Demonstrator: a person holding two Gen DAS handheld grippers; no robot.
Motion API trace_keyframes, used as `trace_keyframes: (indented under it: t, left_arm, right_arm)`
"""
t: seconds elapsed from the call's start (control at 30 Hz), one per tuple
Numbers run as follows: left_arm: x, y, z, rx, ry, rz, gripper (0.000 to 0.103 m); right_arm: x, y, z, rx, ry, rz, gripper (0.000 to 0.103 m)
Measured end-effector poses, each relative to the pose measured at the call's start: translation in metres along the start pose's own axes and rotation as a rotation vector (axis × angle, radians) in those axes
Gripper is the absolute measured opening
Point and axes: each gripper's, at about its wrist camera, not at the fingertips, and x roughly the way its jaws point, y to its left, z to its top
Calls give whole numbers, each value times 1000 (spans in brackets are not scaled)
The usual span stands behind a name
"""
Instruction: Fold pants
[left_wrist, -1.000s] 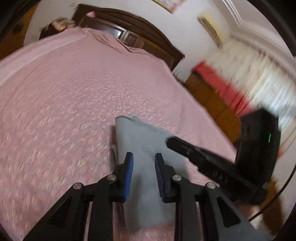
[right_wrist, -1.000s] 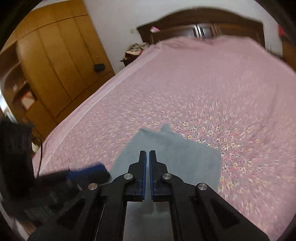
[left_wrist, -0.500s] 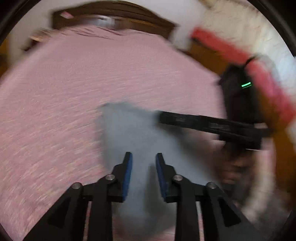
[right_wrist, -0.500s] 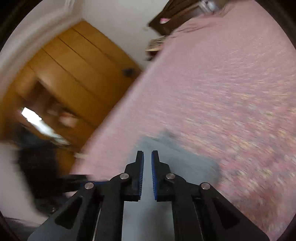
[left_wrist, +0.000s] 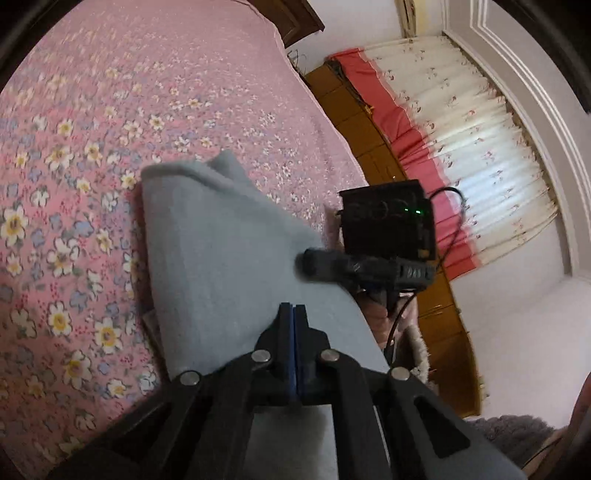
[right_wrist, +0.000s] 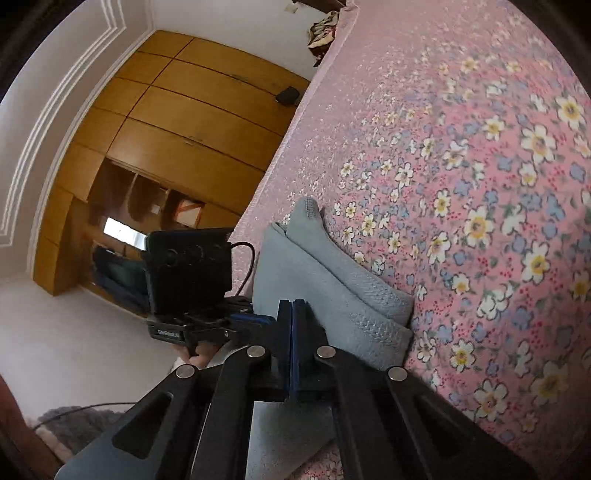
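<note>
Folded grey-blue pants (left_wrist: 221, 251) lie on the pink flowered bedspread (left_wrist: 74, 184), near the bed's edge. My left gripper (left_wrist: 293, 308) hovers over their near end, pads pressed together, and I see no cloth between them. In the same view my right gripper (left_wrist: 312, 262) reaches in from the right, its tip at the pants' right edge. From the right wrist view the pants (right_wrist: 325, 280) show as two stacked layers. My right gripper (right_wrist: 291, 306) is shut at their near edge. My left gripper (right_wrist: 255, 318) comes in from the left beside it.
The bedspread (right_wrist: 480, 184) stretches far beyond the pants. A wooden wardrobe (right_wrist: 184, 110) stands past the bed's left side. A low wooden cabinet (left_wrist: 369, 140) and a red-and-white curtain (left_wrist: 461, 129) are past its right side. A hand (left_wrist: 373, 310) holds the right gripper.
Both grippers dropped toward the pants and turned outward. The left jaws, open earlier, have shut. The right jaws closed their small gap. The pants lie where they were.
</note>
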Motion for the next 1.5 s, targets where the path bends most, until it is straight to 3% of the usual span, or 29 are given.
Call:
trace_keyframes:
  t: [0.17, 0.23, 0.3, 0.33, 0.43, 0.5, 0.57, 0.67, 0.7, 0.77, 0.8, 0.83, 0.93, 1.0, 1.2, 1.27, 1.33, 1.37, 1.5]
  left_arm:
    - [-14, -28, 0, 8, -11, -30, 1]
    - [-18, -35, -13, 21, -4, -69, 1]
    - [-16, -37, -29, 56, 3, -30, 1]
    - [-13, -34, -30, 59, 11, -2, 2]
    - [-3, -14, -19, -33, 32, -59, 2]
    - [-8, -20, -24, -16, 25, -55, 2]
    - [-18, -20, -20, -2, 15, -33, 2]
    - [-30, -42, -2, 8, -79, 27, 8]
    - [-39, -42, 2, -1, -144, 77, 14]
    - [-52, -41, 4, -48, -295, 194, 14]
    - [-55, -41, 3, -55, -353, 250, 14]
    - [-52, -43, 2, -45, -373, 314, 14]
    - [-37, -54, -6, 35, -413, 467, 14]
    - [-29, -64, -10, 68, -446, 534, 14]
    - [-47, -48, -25, -78, -533, 484, 14]
    - [-48, -39, -25, -131, -533, 461, 20]
    - [-48, -31, -29, -169, -532, 446, 22]
    - [-48, -32, -29, -166, -532, 451, 22]
    - [-16, -54, -16, -134, -540, 531, 21]
  right_arm:
    - [-15, 17, -18, -59, 6, 124, 7]
    - [-7, 17, -24, -82, 60, 90, 8]
    - [0, 9, -24, -58, 87, 38, 2]
    - [-1, 5, -24, -42, 87, 40, 1]
    - [-7, 7, -21, -54, 83, 43, 1]
    - [-18, 12, -19, -77, 61, 32, 1]
    - [-16, 33, -18, -128, 12, -96, 2]
    - [0, 97, 1, -283, 41, -412, 23]
    - [16, 119, 13, -308, 83, -558, 23]
    - [70, 157, 37, -429, 222, -859, 23]
    - [91, 168, 43, -481, 279, -930, 23]
    - [126, 177, 54, -550, 394, -998, 23]
    - [193, 163, 79, -558, 684, -1105, 23]
    - [218, 149, 87, -539, 824, -1158, 23]
    - [246, 117, 102, -390, 930, -1199, 26]
    - [253, 116, 96, -439, 962, -1226, 24]
    - [254, 114, 90, -489, 977, -1270, 10]
    - [253, 113, 87, -502, 975, -1272, 9]
    - [239, 121, 83, -564, 918, -1317, 4]
